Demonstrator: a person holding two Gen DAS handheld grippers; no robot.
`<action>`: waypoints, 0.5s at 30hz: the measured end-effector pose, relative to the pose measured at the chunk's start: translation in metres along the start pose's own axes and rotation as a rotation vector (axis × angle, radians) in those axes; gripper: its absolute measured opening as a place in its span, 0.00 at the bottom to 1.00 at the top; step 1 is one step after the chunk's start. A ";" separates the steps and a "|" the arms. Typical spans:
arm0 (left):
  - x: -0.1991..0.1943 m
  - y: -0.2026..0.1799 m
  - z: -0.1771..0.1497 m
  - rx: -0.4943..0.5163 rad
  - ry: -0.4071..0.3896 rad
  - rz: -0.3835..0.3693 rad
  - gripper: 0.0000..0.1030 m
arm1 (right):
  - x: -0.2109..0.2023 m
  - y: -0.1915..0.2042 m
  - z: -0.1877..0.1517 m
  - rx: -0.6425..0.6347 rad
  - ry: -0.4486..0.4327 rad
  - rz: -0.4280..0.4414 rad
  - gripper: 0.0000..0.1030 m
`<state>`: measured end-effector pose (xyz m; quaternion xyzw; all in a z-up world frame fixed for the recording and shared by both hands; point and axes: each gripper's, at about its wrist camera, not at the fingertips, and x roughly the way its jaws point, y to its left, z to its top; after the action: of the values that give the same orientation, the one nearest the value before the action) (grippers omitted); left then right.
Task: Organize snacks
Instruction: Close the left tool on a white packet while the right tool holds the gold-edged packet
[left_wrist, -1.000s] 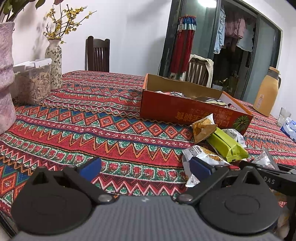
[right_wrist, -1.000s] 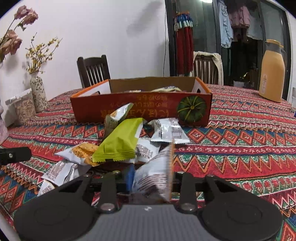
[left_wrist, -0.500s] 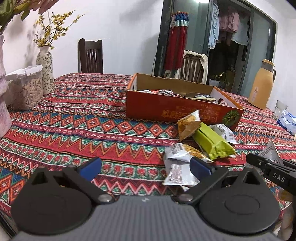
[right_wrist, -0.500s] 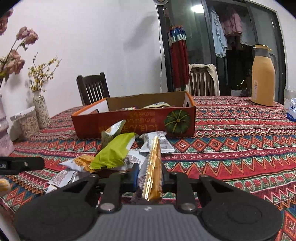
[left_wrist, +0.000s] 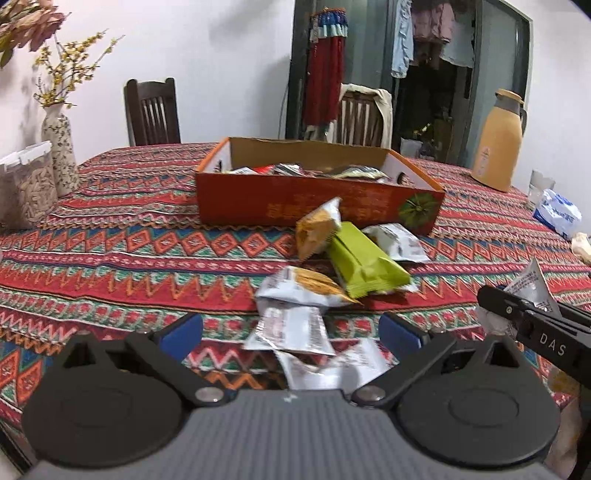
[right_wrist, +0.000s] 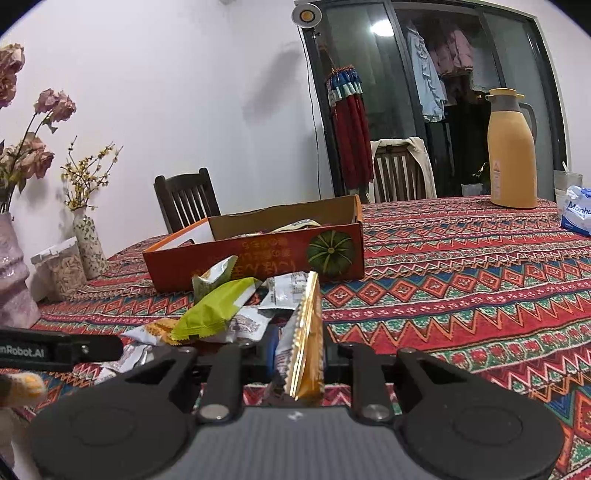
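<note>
An orange cardboard box (left_wrist: 317, 201) (right_wrist: 258, 262) with several snack packets inside stands mid-table. In front of it lies a loose pile: a green packet (left_wrist: 364, 266) (right_wrist: 218, 308), an orange-and-white packet (left_wrist: 317, 229), and white packets (left_wrist: 291, 328). My left gripper (left_wrist: 290, 330) is open just above the nearest white packets, with nothing between its blue pads. My right gripper (right_wrist: 299, 350) is shut on a white-and-gold snack packet (right_wrist: 304, 339), held edge-up above the tablecloth. In the left wrist view the right gripper (left_wrist: 491, 299) shows at the right edge with that packet (left_wrist: 530, 284).
A patterned red tablecloth (left_wrist: 129, 251) covers the table. A yellow thermos (left_wrist: 496, 140) (right_wrist: 511, 151), a tissue pack (left_wrist: 557, 212) and a cup stand at the right. Vases (left_wrist: 59, 155) and a clear jar (left_wrist: 22, 184) stand at the left. Chairs (right_wrist: 184, 195) line the far side.
Both grippers have drawn back from the box. The right gripper has lifted its packet, which has turned edge-on. More white packets now show between the left gripper's fingers.
</note>
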<state>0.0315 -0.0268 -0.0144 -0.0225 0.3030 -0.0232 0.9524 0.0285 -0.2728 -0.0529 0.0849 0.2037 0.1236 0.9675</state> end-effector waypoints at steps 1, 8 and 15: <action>0.001 -0.004 -0.001 0.004 0.008 -0.004 1.00 | -0.002 -0.002 -0.001 0.003 -0.002 0.000 0.20; 0.014 -0.026 -0.010 0.033 0.072 -0.004 1.00 | -0.008 -0.009 -0.006 0.020 -0.008 0.005 0.20; 0.026 -0.034 -0.019 0.028 0.127 0.050 0.98 | -0.010 -0.009 -0.009 0.020 -0.002 0.012 0.20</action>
<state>0.0409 -0.0632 -0.0428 0.0001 0.3628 -0.0050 0.9318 0.0174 -0.2828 -0.0589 0.0957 0.2034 0.1274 0.9661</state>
